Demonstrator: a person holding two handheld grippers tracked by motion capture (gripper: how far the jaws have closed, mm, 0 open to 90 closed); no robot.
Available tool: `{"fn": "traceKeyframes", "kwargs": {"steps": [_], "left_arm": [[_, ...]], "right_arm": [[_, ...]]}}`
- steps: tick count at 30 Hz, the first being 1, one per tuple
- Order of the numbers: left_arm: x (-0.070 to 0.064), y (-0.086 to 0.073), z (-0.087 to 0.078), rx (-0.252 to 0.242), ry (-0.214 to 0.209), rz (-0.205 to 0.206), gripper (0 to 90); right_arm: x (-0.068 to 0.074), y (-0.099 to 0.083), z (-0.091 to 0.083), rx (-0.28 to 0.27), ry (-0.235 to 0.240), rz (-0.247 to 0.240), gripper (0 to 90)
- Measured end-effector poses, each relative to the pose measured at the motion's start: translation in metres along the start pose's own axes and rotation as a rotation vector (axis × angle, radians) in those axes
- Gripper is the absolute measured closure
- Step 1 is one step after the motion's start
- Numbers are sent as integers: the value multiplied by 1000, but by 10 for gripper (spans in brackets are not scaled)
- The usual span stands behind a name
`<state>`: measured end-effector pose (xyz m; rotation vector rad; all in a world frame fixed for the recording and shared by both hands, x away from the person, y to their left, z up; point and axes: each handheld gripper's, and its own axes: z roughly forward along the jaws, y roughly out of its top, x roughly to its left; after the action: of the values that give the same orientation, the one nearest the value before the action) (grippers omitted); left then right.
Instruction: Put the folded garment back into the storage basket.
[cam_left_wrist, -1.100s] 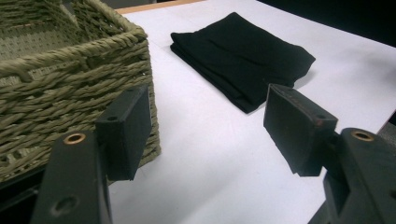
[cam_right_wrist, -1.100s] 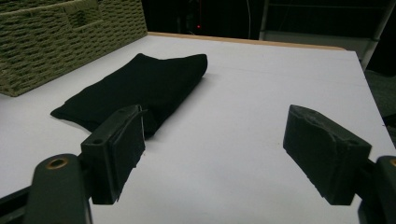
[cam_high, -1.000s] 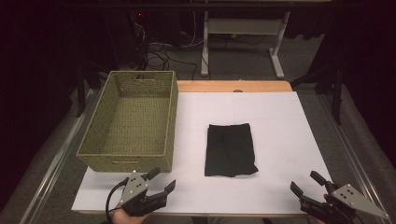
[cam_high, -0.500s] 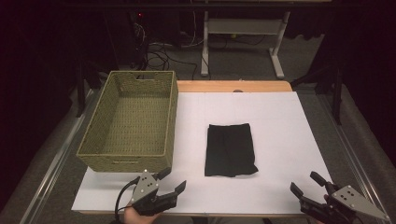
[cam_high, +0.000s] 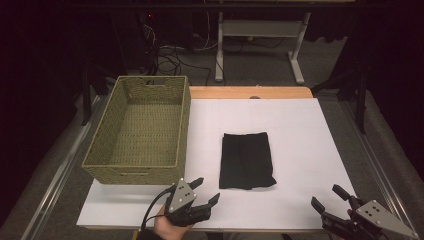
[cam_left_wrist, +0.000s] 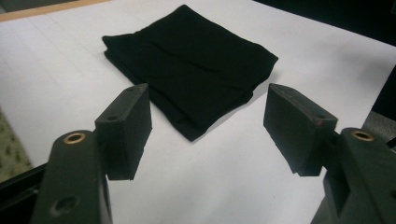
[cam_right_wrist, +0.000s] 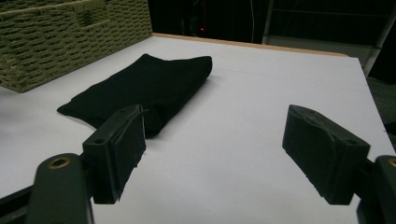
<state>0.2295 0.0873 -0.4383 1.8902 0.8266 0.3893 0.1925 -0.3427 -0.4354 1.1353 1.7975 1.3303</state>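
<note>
On the white counter (cam_high: 300, 130), a folded black cloth (cam_high: 246, 160) is laid flat near the middle, just beside the empty woven basket (cam_high: 137, 131) at its left and apart from it. The left hand-held gripper (cam_high: 202, 192) is held at the near edge, its jaws spread apart and aimed at the cloth's near corner (nothing is held between them). The right hand-held gripper (cam_high: 330, 198) is held at the near right, jaws likewise apart and empty, well apart from the cloth. If a grasp is intended, only the top layer may be pinched, so the fold could be opened when lifted. A shallow approach could also push the cloth along the smooth surface and bunch it.
</note>
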Motion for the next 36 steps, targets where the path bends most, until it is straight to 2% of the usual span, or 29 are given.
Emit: {"fn": "traceKeyframes", "kwargs": {"steps": [2, 4, 5, 6, 7, 11, 14, 15, 16, 19, 21, 22, 23, 25, 28, 32, 36], "left_arm": [[-1, 3, 10, 16, -19, -13, 299], [-2, 5, 14, 24, -28, -17, 300], [0, 8, 20, 48, -62, -41, 300], [0, 8, 20, 48, -62, -41, 300], [2, 12, 26, 60, -82, -48, 300], [2, 18, 35, 86, -84, -44, 300], [1, 26, 45, 112, -71, -23, 300], [1, 26, 45, 112, -71, -23, 300], [2, 31, 50, 133, -67, -23, 300], [5, 39, 58, 172, -89, -48, 299], [6, 42, 60, 184, -86, -48, 299], [7, 46, 66, 213, -67, -43, 298], [7, 46, 66, 213, -67, -43, 298], [11, 51, 74, 250, -51, -54, 298], [15, 56, 82, 273, -29, -71, 296], [17, 60, 90, 291, -18, -83, 295], [20, 66, 100, 341, -6, -82, 290]], "right_arm": [[0, 0, 0, 2, 0, 3, 217], [0, 0, -1, 3, 0, 7, 217], [0, 0, -1, 3, 0, 6, 217], [0, 0, -1, 3, 0, 6, 217], [0, -1, -1, 5, -6, 2, 217], [0, -1, -1, 5, -14, 0, 217], [1, -1, -2, 5, -10, -3, 217], [0, -1, -2, 5, -9, -4, 217], [0, -1, -2, 5, -10, -3, 217], [0, -1, -2, 6, -11, 0, 216], [0, -1, -2, 6, -11, 1, 216], [0, -1, -2, 6, -12, 0, 216], [0, -1, -2, 7, -11, 0, 216], [1, -1, -2, 7, -14, -1, 216], [0, -1, -2, 5, -8, -2, 216], [0, -1, -1, 8, -17, 0, 213], [0, -1, -1, 6, -16, 2, 211]]}}
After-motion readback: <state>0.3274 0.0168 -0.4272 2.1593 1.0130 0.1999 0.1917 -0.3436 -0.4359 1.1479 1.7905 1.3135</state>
